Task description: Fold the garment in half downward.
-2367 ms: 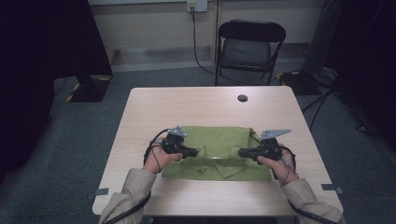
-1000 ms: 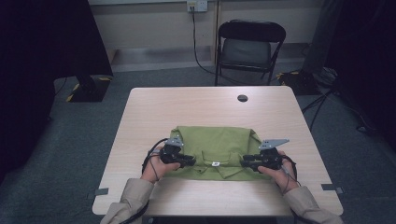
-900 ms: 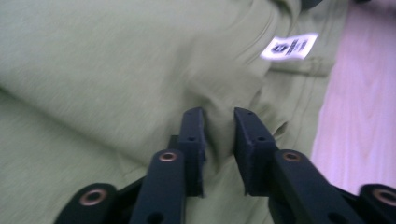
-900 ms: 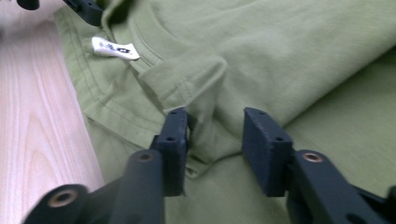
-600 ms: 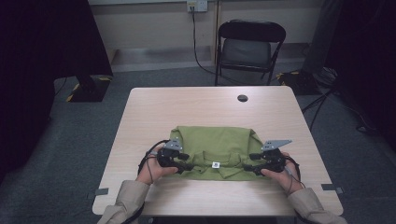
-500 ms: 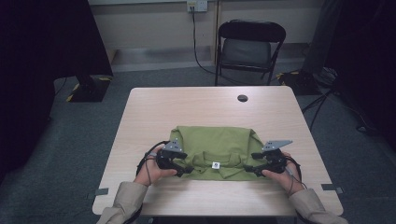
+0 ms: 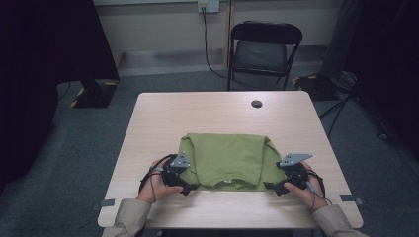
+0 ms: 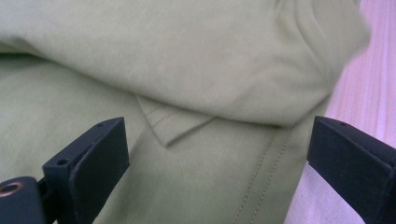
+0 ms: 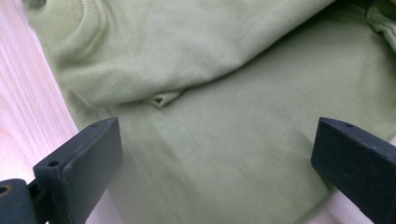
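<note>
Both grippers have drawn toward the person since the earlier high view, bringing the far edge of the green shirt [image 7: 228,160] over onto itself, so the garment now lies as a shorter, folded rectangle. It sits on the near half of the desk [image 7: 163,118], slightly toward 6 o'clock from the centre, with its collar and small white label at the near edge.

Seen from above, the left gripper [image 7: 193,187] rests at the shirt's 8 o'clock corner and the right gripper [image 7: 267,186] at its 4 o'clock corner. Each one's jaws have just been opening and now stand wide and released. In the left gripper view the fabric lies flat between and beneath the black jaws, touched by neither pad; the right gripper view shows the same. The cloth is let go here because the fold appears complete: the upper layer lies over the lower one, its folded-over edge near the front hem.

A small dark round object [image 7: 256,103] lies on the desk at 12 o'clock, well apart from the shirt. A black folding chair [image 7: 266,48] stands beyond the desk.
</note>
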Motion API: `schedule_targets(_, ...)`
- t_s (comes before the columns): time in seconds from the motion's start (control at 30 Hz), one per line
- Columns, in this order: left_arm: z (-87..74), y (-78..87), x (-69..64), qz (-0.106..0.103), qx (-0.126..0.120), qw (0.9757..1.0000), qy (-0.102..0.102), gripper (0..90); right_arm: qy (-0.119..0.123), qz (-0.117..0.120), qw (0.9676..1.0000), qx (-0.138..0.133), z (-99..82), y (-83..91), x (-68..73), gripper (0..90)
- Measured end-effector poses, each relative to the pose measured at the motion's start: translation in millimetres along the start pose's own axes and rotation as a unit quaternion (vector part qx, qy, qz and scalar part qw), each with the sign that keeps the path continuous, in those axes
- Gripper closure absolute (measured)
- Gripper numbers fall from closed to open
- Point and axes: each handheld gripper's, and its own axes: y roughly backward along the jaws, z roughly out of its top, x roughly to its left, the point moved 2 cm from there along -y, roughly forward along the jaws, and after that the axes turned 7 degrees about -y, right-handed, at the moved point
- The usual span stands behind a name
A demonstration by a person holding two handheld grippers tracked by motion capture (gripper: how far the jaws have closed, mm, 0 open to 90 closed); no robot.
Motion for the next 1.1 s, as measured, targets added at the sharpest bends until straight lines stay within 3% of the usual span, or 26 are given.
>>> schedule_targets(0.13, -5.8, -0.6, -0.5, 0.002, 0.007, 1.0, 0.001, 3.0, 0.01, -0.008, 0.9999, 0.006, -2.6, 2.6, 0.3, 0.9)
schedule_targets(0.4, -11.5, -0.8, -1.7, 0.005, -0.007, 0.9999, -0.006, 0.2, 0.026, -0.014, 0.9995, 0.01, -3.9, 1.7, 2.2, 0.0)
schedule_targets(0.87, -17.5, 5.5, -15.4, -0.007, -0.013, 0.9997, -0.019, 0.2, 0.062, 0.019, 0.9978, 0.017, -8.0, 7.1, -5.3, 0.0)
schedule_targets(0.97, -17.8, 7.0, -15.8, -0.008, -0.013, 0.9998, -0.009, 0.2, 0.063, 0.021, 0.9976, 0.017, -8.5, 7.9, -5.7, 0.0)
schedule_targets(1.03, -15.4, 9.5, -14.8, -0.008, -0.004, 1.0, 0.003, 1.7, 0.046, 0.028, 0.9985, 0.013, -7.9, 9.3, -6.9, 1.0)
schedule_targets(1.1, -11.0, 12.1, -13.0, -0.003, -0.013, 0.9999, 0.006, 3.0, 0.033, 0.027, 0.9991, 0.0, -4.4, 13.1, -7.4, 1.8)
